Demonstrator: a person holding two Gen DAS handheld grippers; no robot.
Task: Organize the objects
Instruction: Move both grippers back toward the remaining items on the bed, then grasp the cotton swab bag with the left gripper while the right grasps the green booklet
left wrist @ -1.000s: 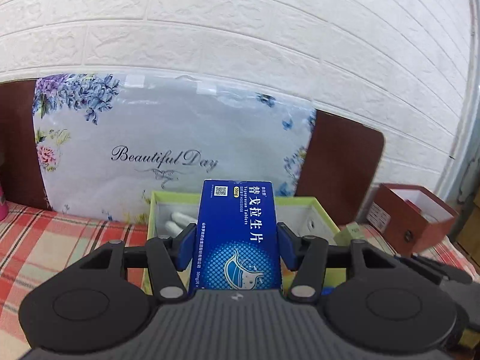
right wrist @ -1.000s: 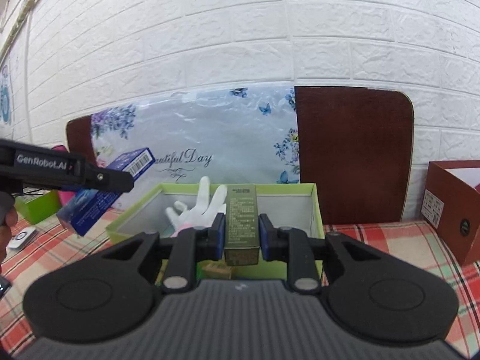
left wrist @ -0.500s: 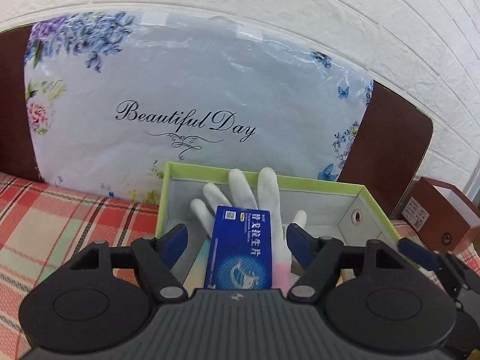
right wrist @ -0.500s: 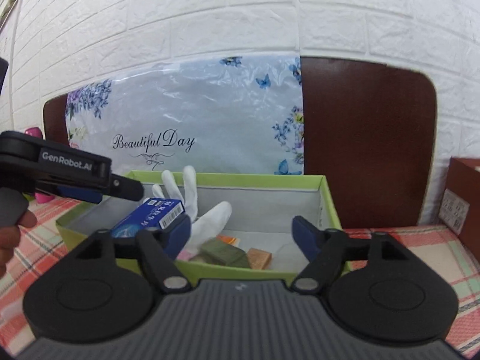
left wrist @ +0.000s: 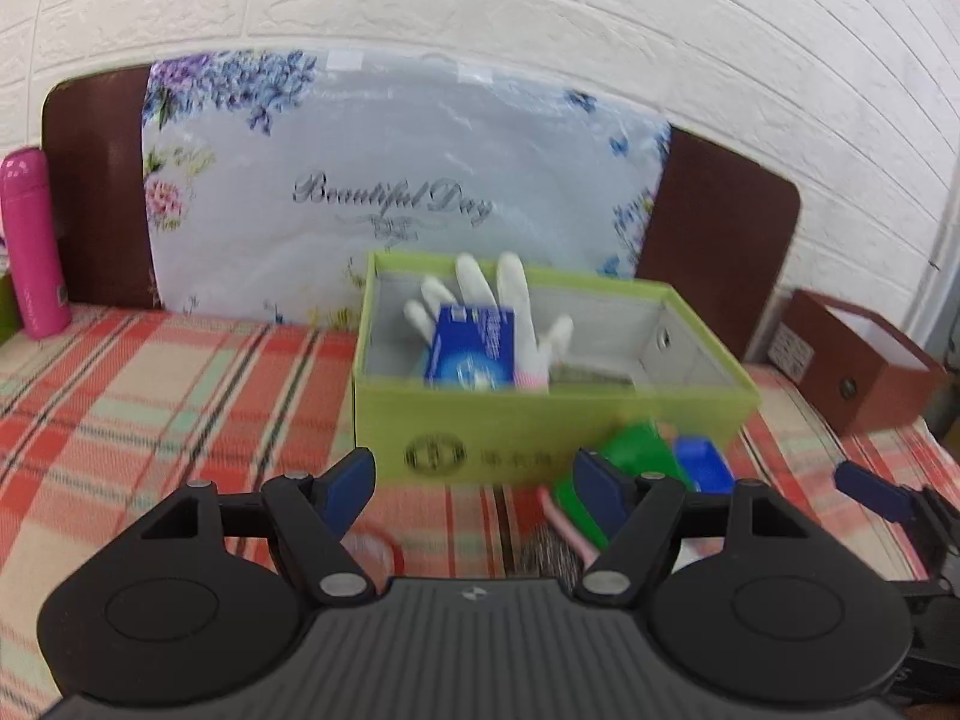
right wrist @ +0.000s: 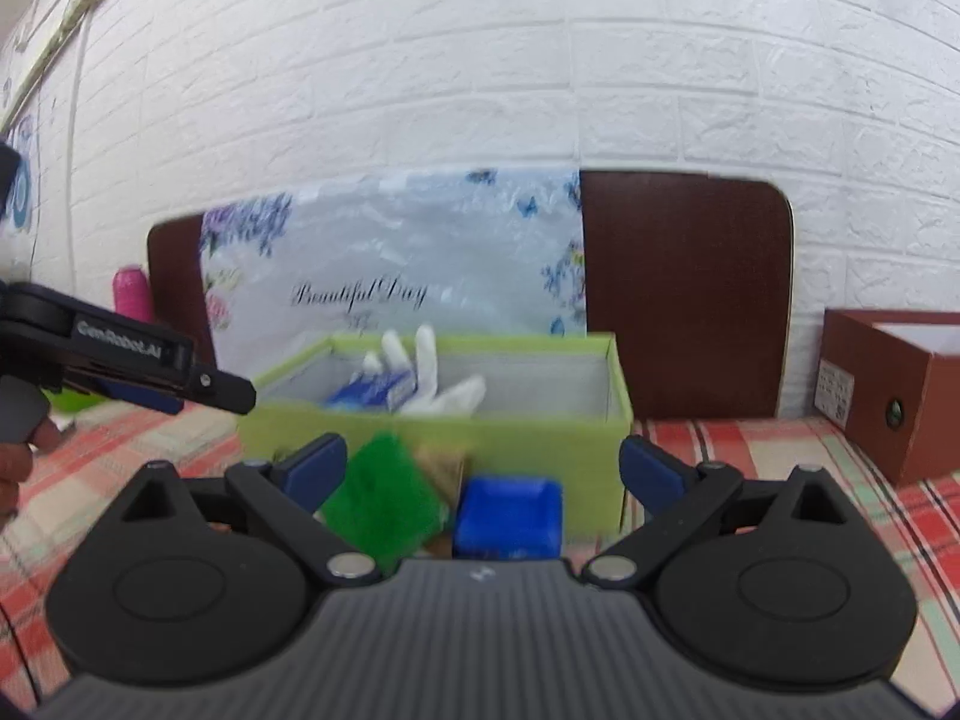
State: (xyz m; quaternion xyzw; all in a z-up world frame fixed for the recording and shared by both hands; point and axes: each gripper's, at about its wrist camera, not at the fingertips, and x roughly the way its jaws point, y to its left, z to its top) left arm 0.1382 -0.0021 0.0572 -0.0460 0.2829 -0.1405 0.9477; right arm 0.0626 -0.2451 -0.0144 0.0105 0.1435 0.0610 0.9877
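Observation:
A lime green open box (left wrist: 540,420) (right wrist: 456,426) stands on the plaid cloth. Inside it lie a white glove (left wrist: 516,300) (right wrist: 438,384), a blue tablet box (left wrist: 471,348) (right wrist: 375,390) and an olive box (left wrist: 591,375). My left gripper (left wrist: 474,480) is open and empty, pulled back in front of the box. My right gripper (right wrist: 483,468) is open and empty, also in front of it. Before the box lie a green packet (right wrist: 384,480) (left wrist: 636,450), a blue block (right wrist: 510,510) (left wrist: 702,462) and a tan item (right wrist: 444,468).
A floral "Beautiful Day" bag (left wrist: 396,192) leans on a brown board (right wrist: 684,294) at the brick wall. A pink bottle (left wrist: 33,240) stands far left. A brown open box (left wrist: 864,372) (right wrist: 900,384) stands at the right. A pink-handled brush (left wrist: 564,534) lies near the left gripper.
Both grippers opened and dropped the blue tablet box and the olive box into the green box, then drew back and lower, away from it.

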